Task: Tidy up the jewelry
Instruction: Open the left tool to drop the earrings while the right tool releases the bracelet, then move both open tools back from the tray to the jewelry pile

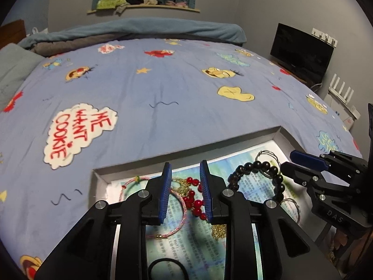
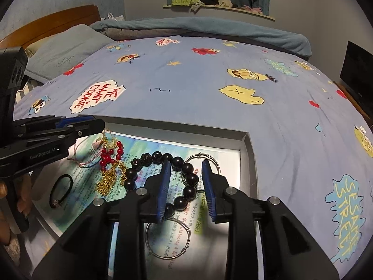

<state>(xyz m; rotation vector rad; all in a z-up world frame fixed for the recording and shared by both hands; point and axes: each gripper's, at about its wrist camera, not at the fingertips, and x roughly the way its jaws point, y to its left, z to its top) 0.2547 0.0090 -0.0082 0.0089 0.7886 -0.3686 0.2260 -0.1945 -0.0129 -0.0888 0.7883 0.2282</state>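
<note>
A shallow grey box (image 1: 191, 147) (image 2: 249, 144) lined with a printed page lies on the bed. In it lie a red bead bracelet (image 1: 194, 200) (image 2: 109, 155), a pink cord bracelet (image 1: 179, 212), a gold chain (image 1: 218, 229) (image 2: 109, 179), a black bead bracelet (image 1: 277, 177) (image 2: 186, 179), silver wire hoops (image 1: 268, 157) (image 2: 166, 239) and a black hair tie (image 1: 165, 268) (image 2: 60, 191). My left gripper (image 1: 185, 193) (image 2: 88, 123) is open above the red beads. My right gripper (image 2: 186, 189) (image 1: 289, 161) is open above the black beads.
The box rests on a blue cartoon-print bedspread (image 1: 163, 88) (image 2: 198, 81). A pillow (image 2: 67, 49) and wooden headboard (image 2: 51, 21) are at the far left. A black monitor (image 1: 300, 51) and a white router (image 1: 341, 88) stand to the right of the bed.
</note>
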